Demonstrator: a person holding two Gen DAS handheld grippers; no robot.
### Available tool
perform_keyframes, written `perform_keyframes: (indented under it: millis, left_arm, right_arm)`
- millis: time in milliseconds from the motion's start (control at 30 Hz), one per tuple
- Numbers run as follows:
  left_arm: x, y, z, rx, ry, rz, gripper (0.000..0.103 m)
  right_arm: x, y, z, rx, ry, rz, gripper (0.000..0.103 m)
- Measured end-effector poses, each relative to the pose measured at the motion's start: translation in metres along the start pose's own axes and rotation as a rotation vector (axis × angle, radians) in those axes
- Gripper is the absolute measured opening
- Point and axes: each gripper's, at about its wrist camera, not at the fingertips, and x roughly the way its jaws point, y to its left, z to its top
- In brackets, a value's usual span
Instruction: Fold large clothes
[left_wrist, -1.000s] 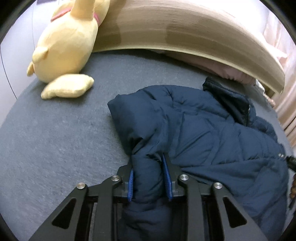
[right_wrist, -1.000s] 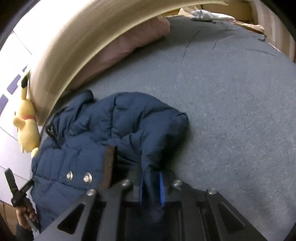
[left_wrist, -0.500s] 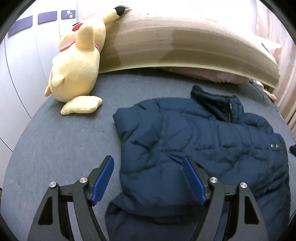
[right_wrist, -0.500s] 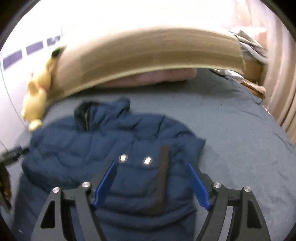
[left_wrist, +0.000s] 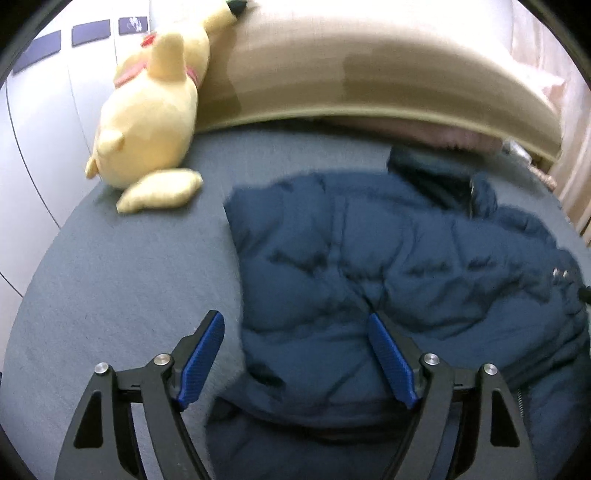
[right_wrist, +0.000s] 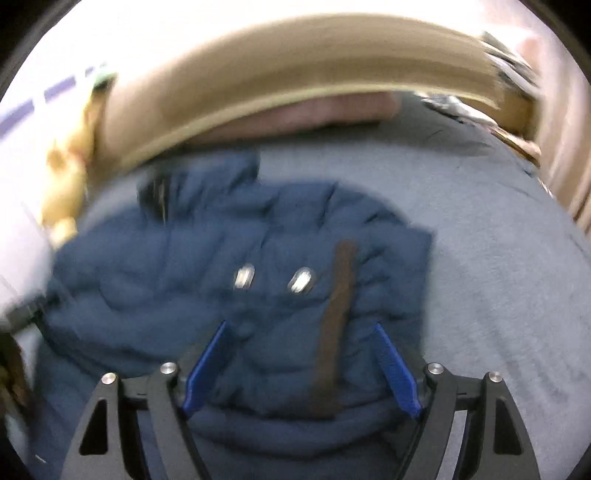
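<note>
A dark blue puffer jacket (left_wrist: 369, 258) lies folded on the grey bed (left_wrist: 129, 277), collar toward the headboard. My left gripper (left_wrist: 294, 317) hovers above the jacket's left near part; its jaws are opening and its blue pads touch nothing. In the blurred right wrist view the jacket (right_wrist: 221, 258) shows two metal snaps (right_wrist: 243, 277) and a brown strip (right_wrist: 336, 325). My right gripper (right_wrist: 301, 325) hangs open over that near right part, nothing pinched between its pads.
A yellow plush toy (left_wrist: 147, 122) leans at the back left against the tan headboard (left_wrist: 369, 74). A pink pillow (left_wrist: 454, 138) lies under the headboard behind the collar. Bare grey sheet (right_wrist: 498, 277) spreads right of the jacket, with clutter at the far right corner.
Both grippers let go of the jacket folds they were pinching and opened wide. Both lifted and drew back, the right one more, so the whole jacket shows.
</note>
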Motion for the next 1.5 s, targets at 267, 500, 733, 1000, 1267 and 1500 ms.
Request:
perform_keyframes:
  millis: [267,500,733,1000,1267,1500]
  left_arm:
    - [0.038,0.052,0.028,-0.199,0.086,-0.104,0.084]
    - [0.055,0.044,0.021,-0.156,0.079,-0.074,0.083]
    - [0.010,0.033,0.028,-0.117,-0.039,0.050,0.083]
    - [-0.006,-0.054,0.008,0.092,-0.074,-0.004,0.083]
    - [0.022,-0.070,-0.009,0.140,-0.005,0.033,0.084]
    - [0.001,-0.065,-0.005,0.119,-0.015,-0.004,0.084]
  right_arm:
    - [0.044,-0.130,0.027,0.481,0.092,0.225,0.083]
    - [0.073,-0.111,0.034,0.340,0.150,0.180,0.027]
    - [0.031,-0.088,0.062,0.204,-0.046,-0.056,0.088]
    - [0.090,-0.027,0.108,-0.037,0.089,-0.105,0.085]
    - [0.135,-0.032,0.107,-0.005,0.226,-0.152,0.065]
    - [0.056,-0.021,0.103,0.020,0.055,-0.126,0.075]
